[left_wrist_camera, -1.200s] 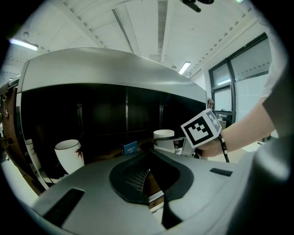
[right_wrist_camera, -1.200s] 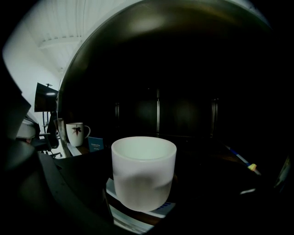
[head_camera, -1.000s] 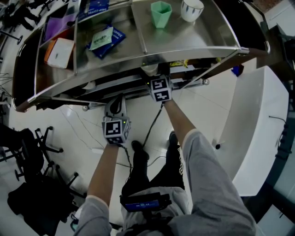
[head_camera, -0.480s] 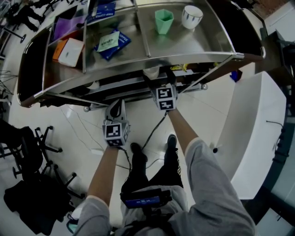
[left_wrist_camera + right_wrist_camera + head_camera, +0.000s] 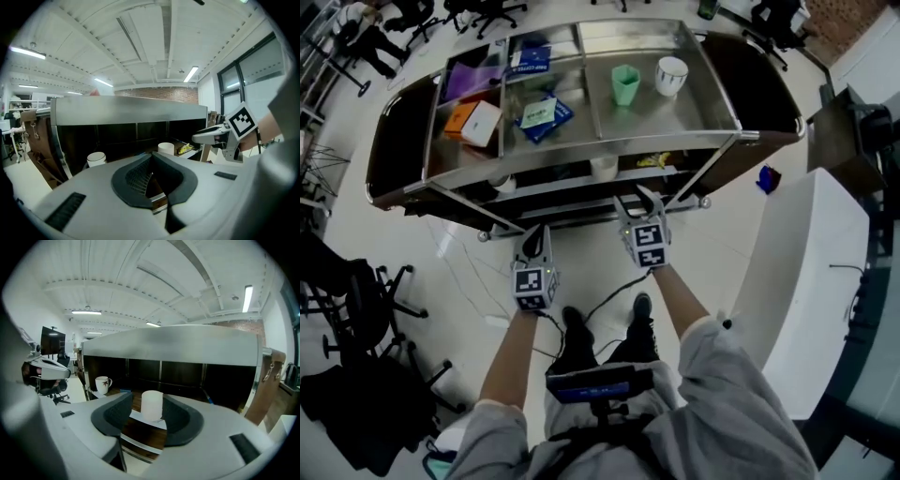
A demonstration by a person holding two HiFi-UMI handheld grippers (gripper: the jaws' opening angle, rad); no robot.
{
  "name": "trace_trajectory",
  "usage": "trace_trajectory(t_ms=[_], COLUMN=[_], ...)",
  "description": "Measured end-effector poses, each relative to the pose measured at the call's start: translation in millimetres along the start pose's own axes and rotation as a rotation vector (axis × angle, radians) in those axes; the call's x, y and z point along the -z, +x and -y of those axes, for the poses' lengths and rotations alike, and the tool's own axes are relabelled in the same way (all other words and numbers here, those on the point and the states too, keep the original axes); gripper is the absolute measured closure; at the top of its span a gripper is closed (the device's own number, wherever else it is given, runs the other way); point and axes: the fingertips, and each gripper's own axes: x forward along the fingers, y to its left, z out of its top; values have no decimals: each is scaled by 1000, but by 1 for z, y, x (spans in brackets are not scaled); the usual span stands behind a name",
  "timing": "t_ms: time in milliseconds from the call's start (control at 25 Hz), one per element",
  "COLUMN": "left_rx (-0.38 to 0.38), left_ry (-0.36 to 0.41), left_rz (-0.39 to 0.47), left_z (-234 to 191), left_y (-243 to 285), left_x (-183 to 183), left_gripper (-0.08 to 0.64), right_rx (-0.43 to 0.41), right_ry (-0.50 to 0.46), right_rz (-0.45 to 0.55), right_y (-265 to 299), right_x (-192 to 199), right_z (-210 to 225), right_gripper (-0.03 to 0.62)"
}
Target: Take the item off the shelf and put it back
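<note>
With the small white cylindrical cup [image 5: 152, 405] standing untouched on the stainless-steel shelf trolley [image 5: 703, 111]'s lower tier, just ahead of the right gripper [image 5: 637, 198]'s empty, closing jaws, a forward nudge could topple it, while the left gripper [image 5: 151, 159] waits before the trolley, clenched on nothing.

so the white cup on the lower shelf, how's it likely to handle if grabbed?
White cup looks rigid, likely ceramic or plastic: shouldn't deform. Smooth straight sides may slip under a light grip. Upright and taller than wide, so a high push could tip it.
</note>
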Motion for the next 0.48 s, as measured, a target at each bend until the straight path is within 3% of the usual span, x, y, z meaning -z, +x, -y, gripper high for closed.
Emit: trace_trajectory(t_ms=[120,240,480], left_rx=[-21,-34,-60], left_ry=[-11,-14,-20], left_rz=[16,24,22], left_z=[3,7,8], left_y=[-19,-40,-75], left_x=[-10,-23,-30], left_gripper=[555,555,555], right_rx=[18,28,-4], right_ry=[-3,-1,75], right_rz=[22,24,-17], right_y=[-31,-59,-103], right_x=[-15,-24,-15], right_z=[7,14,18], right_gripper=[493,577,583])
